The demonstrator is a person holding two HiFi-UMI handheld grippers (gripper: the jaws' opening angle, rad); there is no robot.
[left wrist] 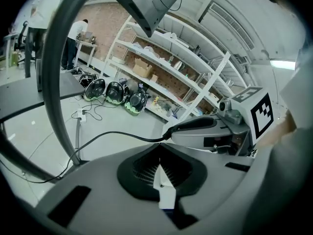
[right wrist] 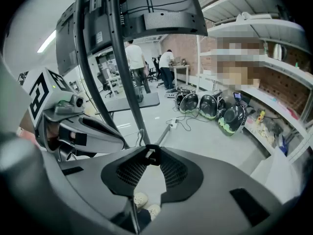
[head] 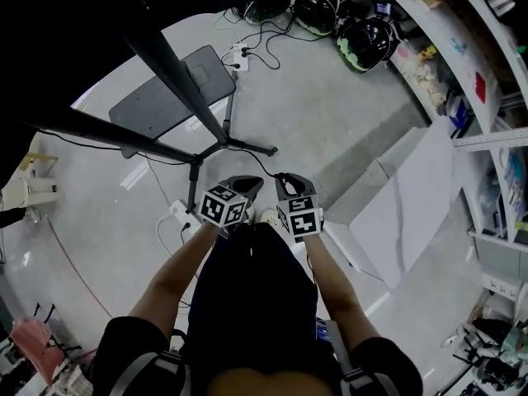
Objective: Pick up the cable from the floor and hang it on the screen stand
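Right gripper (right wrist: 149, 155): we see its jaws partly apart, tips pinching the end of the black cable (left wrist: 107, 135).
Left gripper (left wrist: 159, 148): jaws drawn together at the tips, with a pale sliver between the pads. The cable passes just beyond them; we cannot tell if they touch it.
Cable: mid-frame, trailing lower left toward the screen stand (head: 177, 81).
Shelf box (left wrist: 143, 70): contents hidden.

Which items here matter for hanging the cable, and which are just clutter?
Job:
- cable, its end gripped in the right tool
- screen stand

Lying about:
- helmets
- power strip
- shelving
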